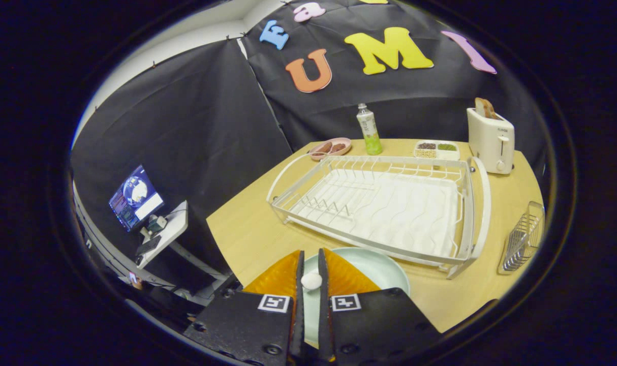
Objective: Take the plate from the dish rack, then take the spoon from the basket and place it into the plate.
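Now my gripper (312, 264) pinches the white spoon (311, 280) over the green plate (384, 267) at the desk's near edge, beside the dish rack (390, 203). I should go low, then let go softly.

Black cloth booth walls (196, 127), light wooden table (247, 234), lit monitor (135, 197) on a small side desk (168, 234)

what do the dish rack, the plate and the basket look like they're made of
Dish rack: thin wire with a white coating, over a white, wavy, probably plastic tray. Plate: pale green, smooth and faintly glossy, so glazed ceramic or melamine; unclear which. Basket: bare, shiny metal wire, likely steel. The tongs have orange ribbed fingers, seemingly soft plastic, closed on a small white piece, probably the spoon's handle.
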Available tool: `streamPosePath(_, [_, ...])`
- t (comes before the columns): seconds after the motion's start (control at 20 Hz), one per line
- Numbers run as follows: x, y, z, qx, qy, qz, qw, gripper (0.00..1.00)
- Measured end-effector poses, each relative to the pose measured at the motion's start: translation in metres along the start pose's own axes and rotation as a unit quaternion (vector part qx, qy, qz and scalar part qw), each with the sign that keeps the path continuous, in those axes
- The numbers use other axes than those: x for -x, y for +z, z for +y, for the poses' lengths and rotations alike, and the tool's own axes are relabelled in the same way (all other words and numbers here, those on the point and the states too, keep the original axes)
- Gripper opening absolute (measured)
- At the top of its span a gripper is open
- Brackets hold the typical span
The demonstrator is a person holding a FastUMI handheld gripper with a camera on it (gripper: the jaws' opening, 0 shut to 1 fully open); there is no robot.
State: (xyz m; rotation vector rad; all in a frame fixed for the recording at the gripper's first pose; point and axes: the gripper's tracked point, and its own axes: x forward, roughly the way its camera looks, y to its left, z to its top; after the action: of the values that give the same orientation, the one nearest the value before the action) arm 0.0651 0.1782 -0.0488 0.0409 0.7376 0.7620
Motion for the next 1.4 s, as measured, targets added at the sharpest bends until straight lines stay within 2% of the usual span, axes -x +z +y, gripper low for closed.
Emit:
streamPosePath(0.15, [0.001, 0.0, -0.011, 0.002, -0.026, -0.006, 1.0, 0.2])
streamPosePath(0.25, [0.005, 0.003, -0.02, 0.008, -0.05, -0.016, 0.999, 0.29])
streamPosePath(0.35, [0.007, 0.006, -0.025, 0.005, -0.066, -0.029, 0.997, 0.43])
streamPosePath(0.4, [0.008, 0.009, -0.028, 0.002, -0.072, -0.035, 0.997, 0.54])
streamPosePath(0.65, [0.023, 0.023, -0.039, -0.002, -0.12, -0.083, 0.989, 0.82])
streamPosePath(0.85, [0.049, 0.04, -0.048, 0.006, -0.177, -0.147, 0.973, 0.92])
streamPosePath(1.05, [0.085, 0.052, -0.051, 0.022, -0.242, -0.22, 0.945, 0.94])
streamPosePath(1.15, [0.104, 0.051, -0.044, 0.027, -0.259, -0.251, 0.932, 0.98])
streamPosePath(1.4, [0.157, 0.029, -0.018, 0.03, -0.297, -0.311, 0.902, 1.0])
